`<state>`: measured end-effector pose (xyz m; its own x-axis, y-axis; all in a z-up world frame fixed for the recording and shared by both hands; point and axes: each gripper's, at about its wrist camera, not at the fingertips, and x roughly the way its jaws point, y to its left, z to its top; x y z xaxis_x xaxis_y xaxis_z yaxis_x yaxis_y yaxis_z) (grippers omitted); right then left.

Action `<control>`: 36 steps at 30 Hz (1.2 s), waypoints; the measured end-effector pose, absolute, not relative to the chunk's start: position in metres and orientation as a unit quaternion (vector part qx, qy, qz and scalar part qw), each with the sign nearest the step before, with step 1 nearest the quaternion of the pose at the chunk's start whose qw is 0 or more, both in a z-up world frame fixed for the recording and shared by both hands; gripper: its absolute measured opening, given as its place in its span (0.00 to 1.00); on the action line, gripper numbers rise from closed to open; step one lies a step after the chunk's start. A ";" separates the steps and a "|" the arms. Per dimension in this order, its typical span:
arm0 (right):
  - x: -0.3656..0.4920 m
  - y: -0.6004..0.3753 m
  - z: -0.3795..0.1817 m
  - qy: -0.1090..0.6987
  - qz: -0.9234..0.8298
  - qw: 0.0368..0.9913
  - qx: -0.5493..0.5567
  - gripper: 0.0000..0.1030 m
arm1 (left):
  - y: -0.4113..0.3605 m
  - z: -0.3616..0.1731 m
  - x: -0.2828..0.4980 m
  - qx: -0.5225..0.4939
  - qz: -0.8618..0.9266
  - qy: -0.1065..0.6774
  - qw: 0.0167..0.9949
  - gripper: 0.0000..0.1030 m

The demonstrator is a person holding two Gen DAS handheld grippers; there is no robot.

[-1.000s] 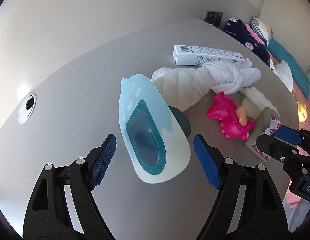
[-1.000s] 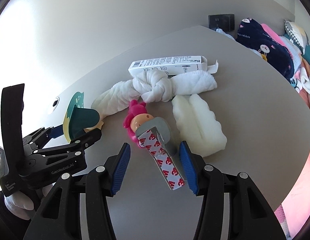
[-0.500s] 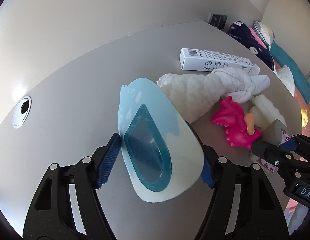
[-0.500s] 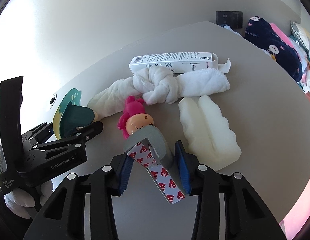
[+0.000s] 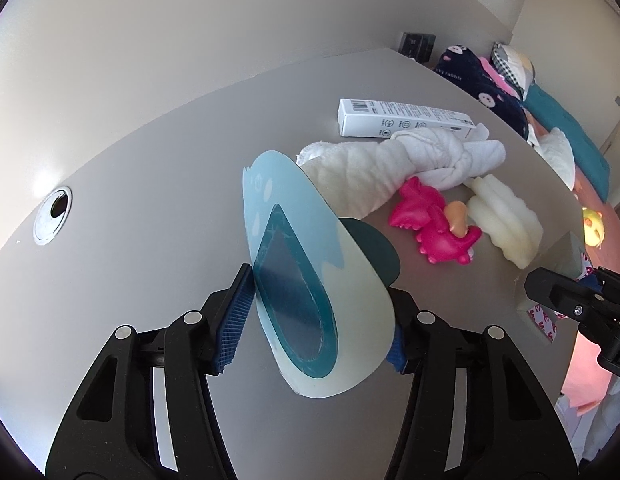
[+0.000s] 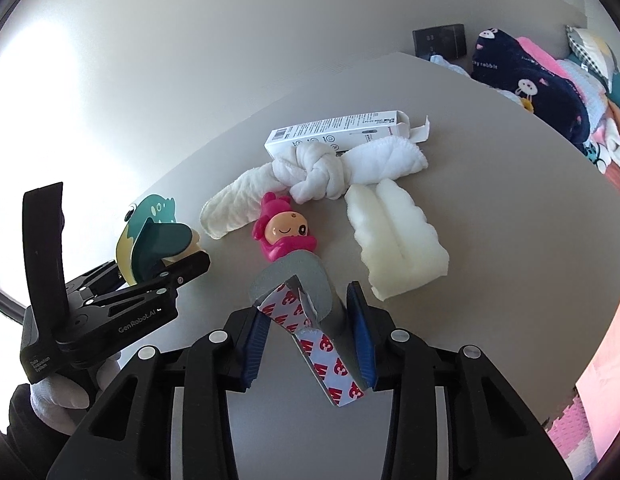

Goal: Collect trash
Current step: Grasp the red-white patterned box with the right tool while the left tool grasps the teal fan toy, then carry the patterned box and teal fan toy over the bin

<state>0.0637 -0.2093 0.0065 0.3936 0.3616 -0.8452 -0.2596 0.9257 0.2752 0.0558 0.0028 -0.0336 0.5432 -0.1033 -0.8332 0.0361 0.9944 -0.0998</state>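
Your left tool (image 5: 316, 318) is closing on the curled blue backing sheet (image 5: 310, 280), pads pressing both its edges. Your right tool (image 6: 308, 330) is closing on the grey foam-tape strip (image 6: 310, 308). Both pieces hang above the desk (image 6: 510, 208) near its front edge, the pink toy (image 6: 284, 232) just behind.

"GenRobot.AI" ran in white along the left gripper's (image 6: 182, 272) black arm, with "Data Acquisition System" on its lower body. The navy cushion (image 6: 522, 80) read "lucky rabbit". The white carton (image 6: 334, 130) carried a barcode and print too small to read.
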 end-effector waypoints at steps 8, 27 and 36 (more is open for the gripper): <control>0.038 -0.235 0.031 0.494 0.170 0.850 0.066 0.39 | -0.025 -0.009 0.037 -0.016 -0.071 0.453 0.888 0.54; -0.035 -0.329 0.057 0.460 0.087 0.877 0.107 0.39 | -0.130 0.011 0.002 0.042 -0.170 0.437 0.882 0.54; -0.064 -0.376 0.059 0.453 0.043 0.881 0.130 0.39 | -0.184 0.013 -0.012 0.073 -0.219 0.435 0.870 0.54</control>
<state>-0.0644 -0.3757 0.0588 0.5862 0.1942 -0.7865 0.0417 0.9623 0.2687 -0.0117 -0.1839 0.0130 0.5262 -0.3179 -0.7887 0.4455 0.8931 -0.0627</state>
